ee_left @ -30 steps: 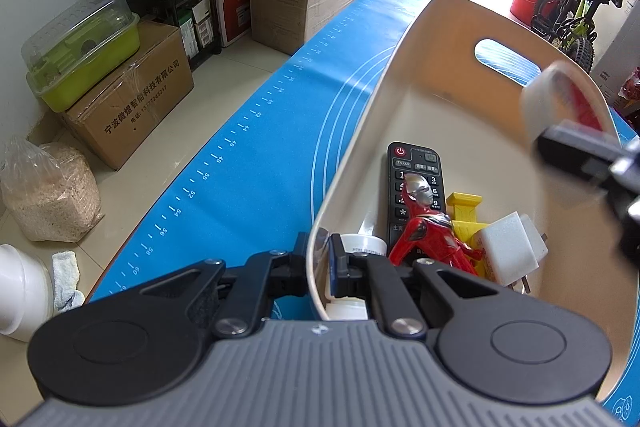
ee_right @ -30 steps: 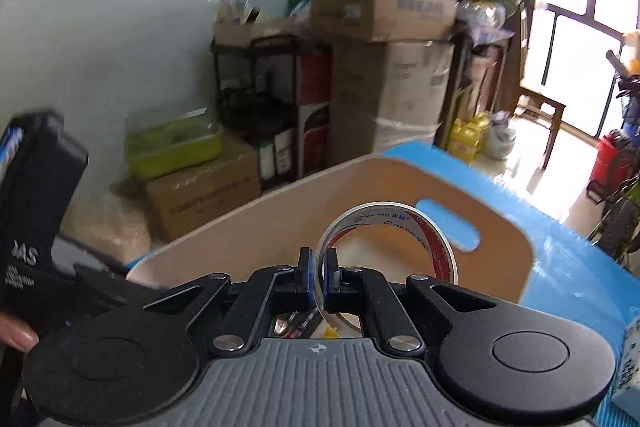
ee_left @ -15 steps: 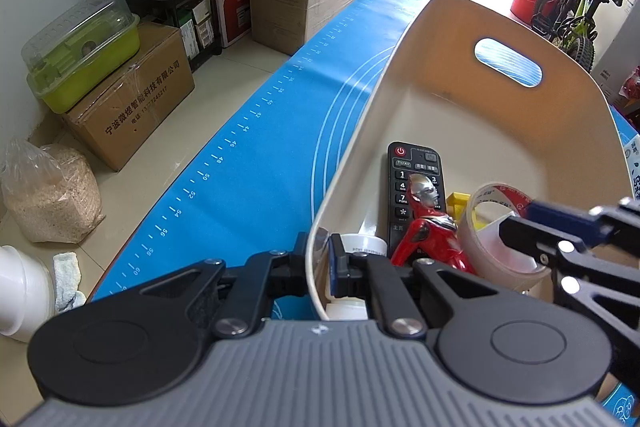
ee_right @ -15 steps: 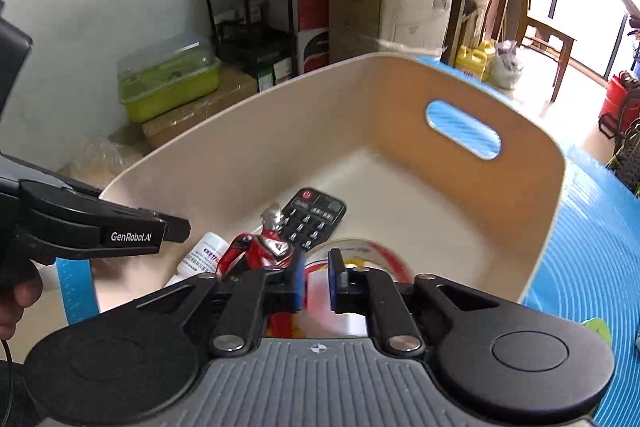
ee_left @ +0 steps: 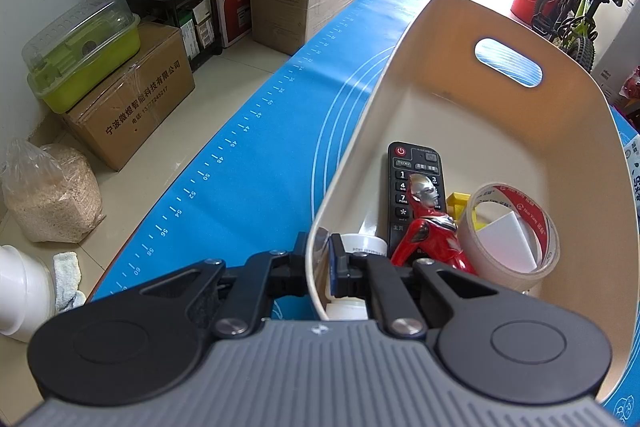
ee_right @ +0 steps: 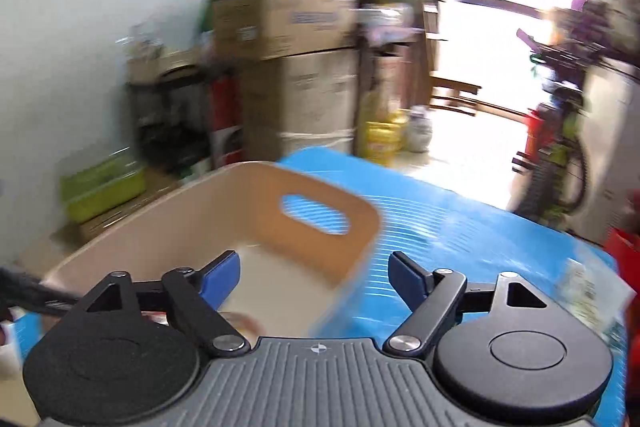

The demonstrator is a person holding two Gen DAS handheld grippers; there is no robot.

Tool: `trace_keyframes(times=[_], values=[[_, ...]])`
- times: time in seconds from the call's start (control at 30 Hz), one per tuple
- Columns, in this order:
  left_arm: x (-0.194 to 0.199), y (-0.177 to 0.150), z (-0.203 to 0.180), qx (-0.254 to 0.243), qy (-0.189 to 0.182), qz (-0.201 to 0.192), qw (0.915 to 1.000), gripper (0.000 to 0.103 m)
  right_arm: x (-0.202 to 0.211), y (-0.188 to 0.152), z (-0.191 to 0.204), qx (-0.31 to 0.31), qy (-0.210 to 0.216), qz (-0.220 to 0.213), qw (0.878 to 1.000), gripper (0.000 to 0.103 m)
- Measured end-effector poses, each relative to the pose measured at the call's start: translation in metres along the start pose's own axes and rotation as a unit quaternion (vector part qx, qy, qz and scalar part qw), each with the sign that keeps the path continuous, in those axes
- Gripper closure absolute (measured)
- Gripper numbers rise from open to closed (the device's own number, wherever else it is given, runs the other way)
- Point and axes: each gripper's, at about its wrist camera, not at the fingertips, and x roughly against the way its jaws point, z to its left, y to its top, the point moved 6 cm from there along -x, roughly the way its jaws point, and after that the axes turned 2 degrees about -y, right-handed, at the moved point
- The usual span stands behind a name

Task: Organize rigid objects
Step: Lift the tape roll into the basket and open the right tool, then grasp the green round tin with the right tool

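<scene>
Pinching the near wall of the cream plastic bin with an oval handle slot [ee_left: 420, 75], the left gripper [ee_left: 319, 263] sits at the lower centre of the left wrist view, one finger outside the rim and one inside, pressed tight on it. The bin stands on a blue measuring mat [ee_left: 256, 147]. Inside it, from left to right, lie a white bottle [ee_left: 366, 245], a black remote control [ee_left: 404, 183] with a red and silver toy figure [ee_left: 432, 227] lying over it, a yellow plastic piece [ee_left: 458, 203], and a beige roll of tape with a red-printed inner ring [ee_left: 508, 227] leaning at the right, a white block [ee_left: 508, 239] showing through its hole. In the blurred right wrist view, the right gripper [ee_right: 314, 277] has its blue-padded jaws opening wide, nothing between them, over the bin's right edge.
</scene>
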Motion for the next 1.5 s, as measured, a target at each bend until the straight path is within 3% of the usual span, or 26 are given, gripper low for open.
trace_keyframes(times=[0.23, 0.5, 0.77, 1.03, 1.1, 1.17, 1.23, 1.5], values=[[0.000, 0.000, 0.000, 0.000, 0.000, 0.000, 1.0000, 0.092, -0.028, -0.041, -0.072, -0.053, -0.095, 0.048, 0.993, 0.018], [0.000, 0.001, 0.000, -0.001, 0.001, 0.000, 1.0000, 0.092, -0.062, -0.085, -0.104, -0.058, -0.142, 0.110, 0.982, 0.016], [0.000, 0.002, 0.000, -0.002, 0.003, -0.001, 1.0000, 0.092, -0.082, -0.100, -0.111, -0.075, -0.162, 0.138, 0.974, 0.016], [0.000, 0.002, 0.001, -0.004, 0.003, -0.002, 1.0000, 0.092, -0.096, -0.106, -0.098, -0.074, -0.158, 0.143, 0.974, 0.019], [0.001, 0.002, 0.001, -0.004, 0.002, -0.002, 1.0000, 0.092, -0.095, -0.106, -0.099, -0.092, -0.148, 0.138, 0.975, 0.024], [0.001, 0.002, 0.001, -0.004, 0.002, -0.002, 1.0000, 0.092, -0.094, -0.106, -0.099, -0.107, -0.141, 0.134, 0.975, 0.040], [0.001, 0.002, 0.001, -0.003, 0.002, -0.002, 1.0000, 0.092, -0.093, -0.104, -0.097, -0.105, -0.145, 0.131, 0.975, 0.049], [0.000, 0.002, 0.000, -0.003, 0.003, -0.002, 1.0000, 0.092, -0.067, -0.097, -0.083, -0.084, -0.124, 0.104, 0.983, 0.049]])
